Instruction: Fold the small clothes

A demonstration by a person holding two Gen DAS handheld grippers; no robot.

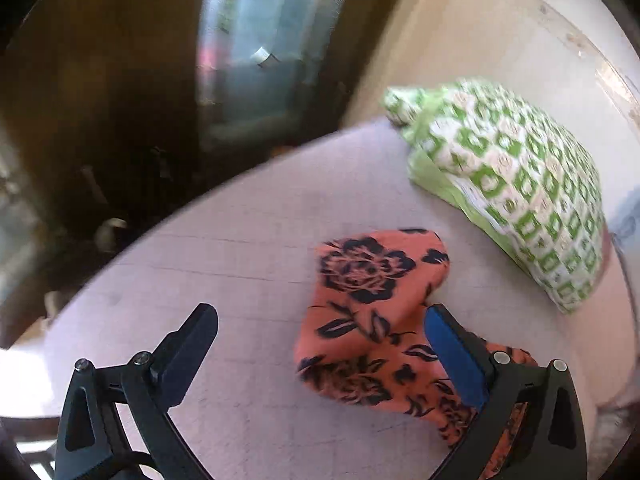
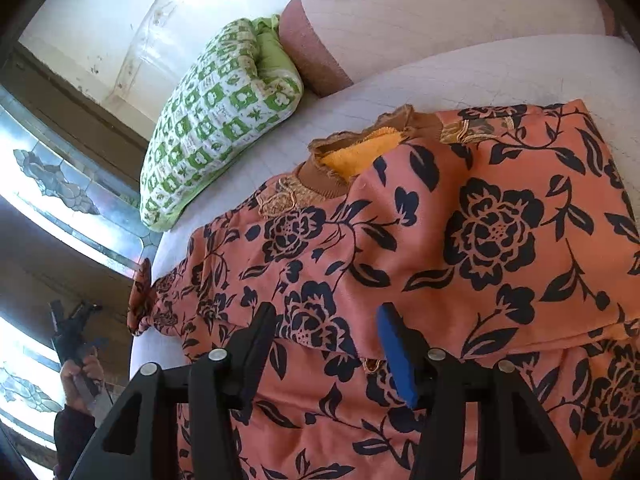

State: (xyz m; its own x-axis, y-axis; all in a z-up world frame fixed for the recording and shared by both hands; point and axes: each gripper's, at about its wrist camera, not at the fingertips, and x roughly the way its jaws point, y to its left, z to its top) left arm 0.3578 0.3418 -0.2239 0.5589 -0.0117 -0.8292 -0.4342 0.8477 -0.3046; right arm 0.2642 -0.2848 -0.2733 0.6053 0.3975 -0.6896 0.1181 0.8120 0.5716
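Note:
An orange garment (image 2: 460, 240) with dark blue flowers lies spread on the pale bed (image 2: 460, 76). Its brown collar with yellow lining (image 2: 356, 156) points away from me. My right gripper (image 2: 326, 316) hovers just over the cloth with its jaws apart, a fold edge under the gap, and neither pad presses on it. In the left wrist view one end of the garment (image 1: 360, 312) lies bunched on the bed (image 1: 240, 248). My left gripper (image 1: 320, 312) is open wide, its blue-padded finger (image 1: 452, 352) over the cloth. The left gripper (image 2: 74, 332) and the hand (image 2: 80, 376) holding it show off the bed's edge.
A green and white patterned pillow (image 1: 516, 188) (image 2: 216, 120) lies at the head of the bed by the wall. A pale bolster with a pinkish band (image 2: 400, 20) sits beyond the collar. The bed's edge (image 1: 180, 208) drops to a dark floor; stained glass panels (image 2: 52, 184) stand beside it.

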